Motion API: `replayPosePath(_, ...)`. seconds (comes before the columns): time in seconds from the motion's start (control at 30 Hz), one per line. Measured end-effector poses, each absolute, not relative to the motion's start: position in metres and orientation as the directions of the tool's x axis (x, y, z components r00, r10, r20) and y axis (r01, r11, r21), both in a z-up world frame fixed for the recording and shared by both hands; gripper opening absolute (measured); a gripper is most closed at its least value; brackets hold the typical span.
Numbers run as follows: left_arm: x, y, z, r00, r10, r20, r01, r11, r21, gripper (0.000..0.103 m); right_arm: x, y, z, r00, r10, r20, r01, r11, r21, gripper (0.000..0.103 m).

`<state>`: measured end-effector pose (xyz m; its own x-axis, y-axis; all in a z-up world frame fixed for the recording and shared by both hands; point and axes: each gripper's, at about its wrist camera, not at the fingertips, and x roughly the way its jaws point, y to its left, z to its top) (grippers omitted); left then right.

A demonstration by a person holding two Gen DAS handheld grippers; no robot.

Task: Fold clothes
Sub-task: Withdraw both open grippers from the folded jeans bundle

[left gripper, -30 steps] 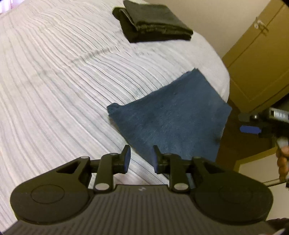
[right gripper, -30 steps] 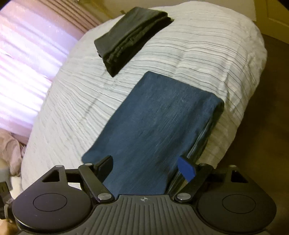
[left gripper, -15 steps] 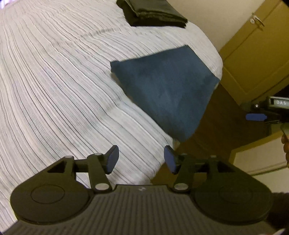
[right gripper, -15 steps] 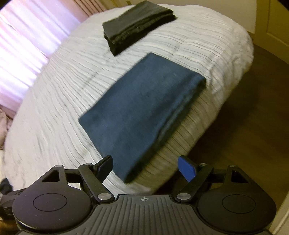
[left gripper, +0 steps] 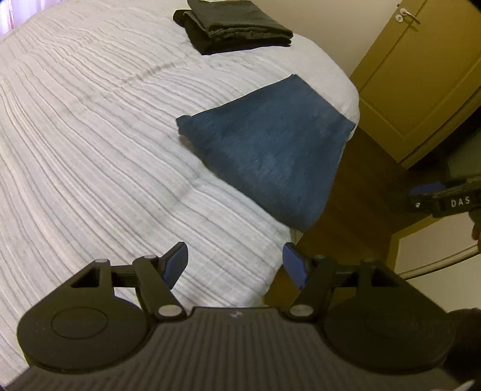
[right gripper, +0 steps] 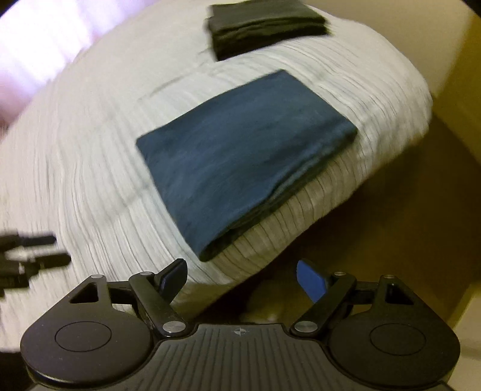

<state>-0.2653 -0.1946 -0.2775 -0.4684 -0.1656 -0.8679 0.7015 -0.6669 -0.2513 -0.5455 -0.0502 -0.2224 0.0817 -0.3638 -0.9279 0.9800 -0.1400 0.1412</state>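
Observation:
A folded dark blue garment (left gripper: 267, 156) lies flat at the bed's near corner, one end reaching the mattress edge; it also shows in the right wrist view (right gripper: 240, 150). A folded black garment (left gripper: 237, 25) lies farther back on the bed, also in the right wrist view (right gripper: 264, 27). My left gripper (left gripper: 236, 264) is open and empty, held back from the blue garment over the bed's edge. My right gripper (right gripper: 242, 279) is open and empty, below the bed edge, apart from the blue garment.
The bed (left gripper: 90, 135) has a white ribbed cover. A brown floor (right gripper: 405, 210) and a yellow-brown door (left gripper: 421, 75) lie to the right. The right gripper shows at the left wrist view's right edge (left gripper: 445, 198); the left gripper shows blurred at the other view's left edge (right gripper: 27, 258).
Both grippers have drawn back from the blue garment, which now lies free on the bed. The left jaws have opened wider. The right view has swung to the right.

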Motion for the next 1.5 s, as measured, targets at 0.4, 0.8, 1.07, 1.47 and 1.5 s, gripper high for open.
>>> replayPosePath(0.4,-0.25,-0.204,-0.282,-0.465,-0.184,-0.866,0.745,-0.609,-0.271,0.079,-0.51,-0.066,-0.225,0.05,-0.34,-0.939,0.998,0.047,0.036,0.083)
replayPosePath(0.8,-0.256,-0.201,-0.281,-0.485,-0.19,-0.854,0.729,-0.627,-0.274,0.08,-0.52,-0.067,-0.223,0.052,-0.338,-0.94,0.999,0.023,0.047,0.083)
replayPosePath(1.07,-0.272,-0.192,-0.282,-0.497,-0.191,-0.846,0.702,-0.661,-0.263,0.08,-0.575,-0.04,-0.224,0.061,-0.391,-0.919,0.973,-0.184,0.142,0.083)
replayPosePath(1.47,-0.349,-0.177,-0.288,-0.492,-0.336,-0.803,0.762,-0.613,-0.21,0.08,-0.651,-0.086,-0.218,0.13,-0.537,-0.834,0.99,0.024,0.139,0.083)
replayPosePath(1.5,-0.359,-0.176,-0.29,-0.481,-0.354,-0.802,0.777,-0.596,-0.202,0.08,-0.657,-0.093,-0.221,0.139,-0.535,-0.833,0.99,0.072,0.119,0.083)
